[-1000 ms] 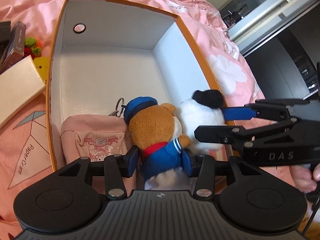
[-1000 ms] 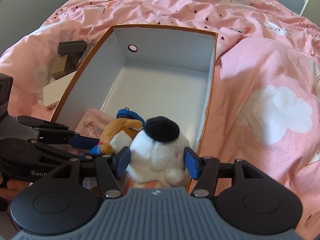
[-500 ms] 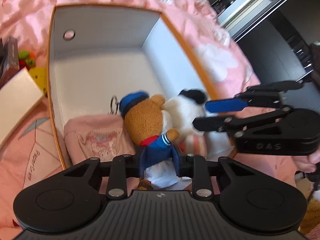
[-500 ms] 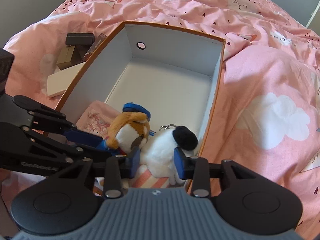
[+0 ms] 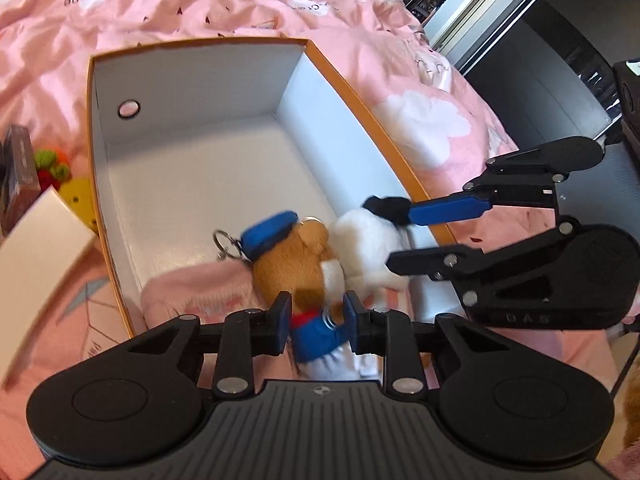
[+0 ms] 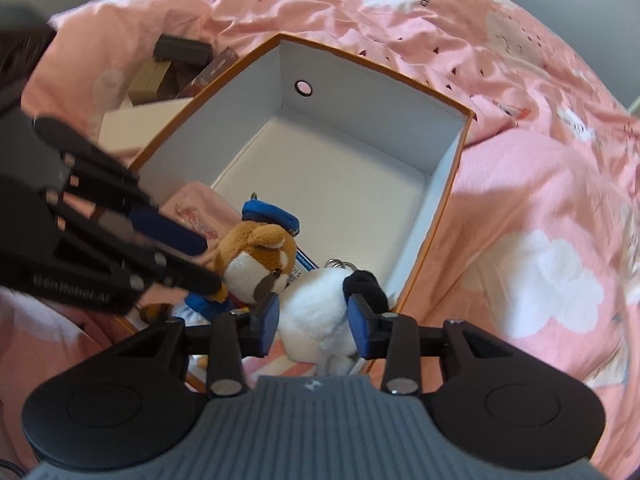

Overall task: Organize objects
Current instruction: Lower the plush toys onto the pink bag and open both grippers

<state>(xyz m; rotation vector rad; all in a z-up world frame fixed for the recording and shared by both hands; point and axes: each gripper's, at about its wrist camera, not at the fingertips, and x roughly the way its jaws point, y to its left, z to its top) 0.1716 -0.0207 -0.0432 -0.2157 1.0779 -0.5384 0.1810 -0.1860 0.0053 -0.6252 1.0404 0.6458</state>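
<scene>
Jaws on the left gripper (image 5: 314,316) sit narrow, pinching the blue-jacketed body of the bear (image 5: 298,264); jaws on the right gripper (image 6: 313,318) flank the white plush (image 6: 320,312) with pads touching or nearly touching its sides, so it looks held, though a firm clamp can't be confirmed. Both toys are low inside the box (image 5: 360,92), at its near end, bear to the left and white plush to the right against the right wall, touching each other. A pink pouch (image 5: 192,292) lies in the near left corner beside the bear. Far half of the box is bare. Judged progress: three items in or nearly in, release of both toys not yet done. Left outside on the bed (image 5: 420,128): a flat cream box (image 5: 36,248), a dark box (image 5: 20,176), a small green-and-red toy (image 5: 50,164), plus stacked dark and tan boxes (image 6: 176,60) seen from the right wrist view, so a fair share remains. Pose: both grippers angle down over the near rim, side by side, converging; left one comes in from the box's left side, right one from its right, fingers pointing toward the box floor.
</scene>
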